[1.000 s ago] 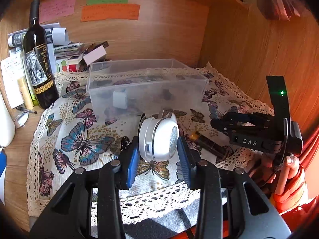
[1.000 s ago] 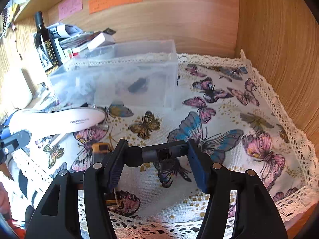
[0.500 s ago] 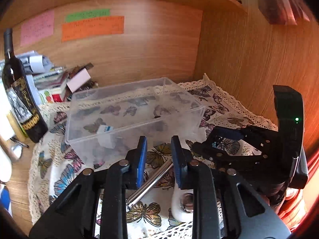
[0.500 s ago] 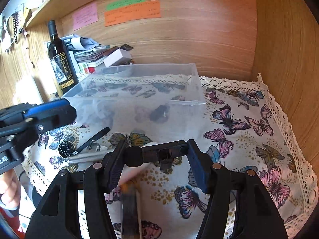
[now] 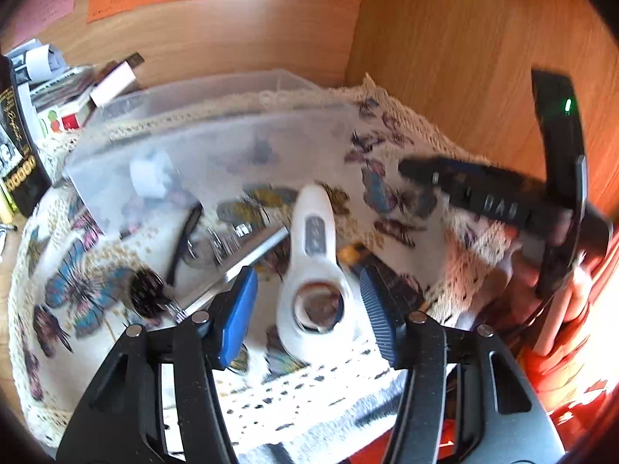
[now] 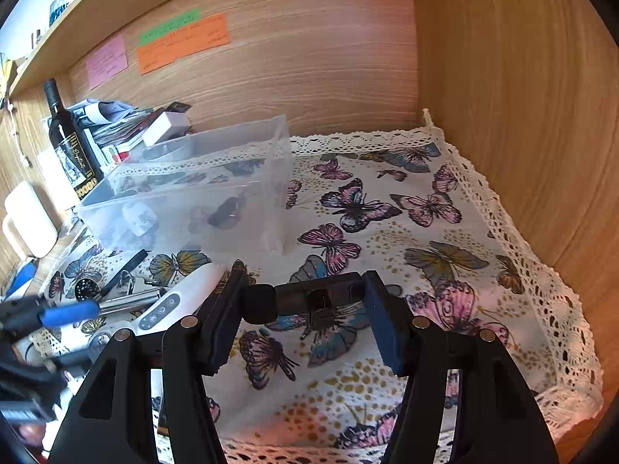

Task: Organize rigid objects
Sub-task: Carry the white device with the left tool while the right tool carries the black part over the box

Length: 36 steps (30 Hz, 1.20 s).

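- Although the clear plastic bin (image 6: 185, 193) already holds a few small pieces, a white one (image 6: 140, 218) and a dark one (image 6: 228, 208) among them, most of the job looks undone, since several rigid things lie loose on the butterfly cloth (image 6: 425, 255) in front of it.
- Left out on the surface are a white handheld device (image 5: 313, 255), a metal bar (image 5: 247, 259), a small round perforated piece (image 6: 86, 290), a black strap-like item (image 5: 185, 239) and a dark cylinder with an amber end (image 5: 371, 266).
- The left gripper (image 5: 309, 317) has its jaws opening around the white device's round head; the pads stand clear of it, so nothing is gripped.
- The right gripper (image 6: 305, 309) hangs above the cloth with its jaws clamped on a short black cylindrical part (image 6: 305, 301), not yet over the bin.
- Compared with a second ago, the left jaws no longer carry the white device: it now lies flat on the cloth, just beside the metal bar.
- Half a second back those jaws were nearly together; now they are spread wide.
- The right gripper's hold on the black part looks unchanged, though its view has shifted to take in more of the bin.
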### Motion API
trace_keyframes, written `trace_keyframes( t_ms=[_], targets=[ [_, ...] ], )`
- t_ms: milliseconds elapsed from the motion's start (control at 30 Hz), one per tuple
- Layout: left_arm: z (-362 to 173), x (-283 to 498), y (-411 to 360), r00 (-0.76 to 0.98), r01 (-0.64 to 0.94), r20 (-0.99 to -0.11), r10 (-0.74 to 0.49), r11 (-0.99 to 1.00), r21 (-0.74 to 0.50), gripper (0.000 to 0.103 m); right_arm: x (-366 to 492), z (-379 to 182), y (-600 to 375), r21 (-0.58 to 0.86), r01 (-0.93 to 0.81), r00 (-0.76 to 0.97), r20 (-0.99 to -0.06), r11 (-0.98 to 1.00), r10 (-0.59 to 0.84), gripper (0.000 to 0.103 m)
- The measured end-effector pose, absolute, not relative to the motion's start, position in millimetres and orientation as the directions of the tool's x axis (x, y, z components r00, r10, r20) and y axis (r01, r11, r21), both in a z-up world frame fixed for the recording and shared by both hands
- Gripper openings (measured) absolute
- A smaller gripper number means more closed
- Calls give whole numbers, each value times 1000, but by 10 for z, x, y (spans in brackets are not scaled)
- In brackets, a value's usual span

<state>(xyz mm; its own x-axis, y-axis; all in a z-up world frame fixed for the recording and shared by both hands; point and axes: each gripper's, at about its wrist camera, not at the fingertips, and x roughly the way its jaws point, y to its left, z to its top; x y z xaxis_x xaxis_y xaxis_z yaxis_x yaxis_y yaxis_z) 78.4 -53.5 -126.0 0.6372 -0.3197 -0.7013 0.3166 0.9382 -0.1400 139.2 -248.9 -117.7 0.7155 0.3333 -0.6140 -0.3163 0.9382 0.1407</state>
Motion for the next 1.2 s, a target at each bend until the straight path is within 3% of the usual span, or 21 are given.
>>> trace_keyframes(
  t_ms=[100,200,400,667,1200],
  targets=[
    [-1393,803,-596,604,320,-727,-326,935,-153,55,1358,-1173,-2462,137,-331,714,-611,934,343,57],
    [-1486,818,-651,622,296,-732,-277,949,-108,41,1342,-1189,-2434,135,-343,710,-611,930,350,57],
    [-1393,810,-569,652,262,-703,-285,954,-144,41,1308,-1167,-2387,124,-358,711,-605,925,357,57],
    [-936,736,-322,747,247,-601,-284,958,-146,39,1298,-1055,-2354,119,-361,727,-585,925,359,57],
    [-194,834,-78,816,274,-500,-291,955,-110,39,1411,-521,-2194,61,-373,808,-469,926,356,57]
  ],
)
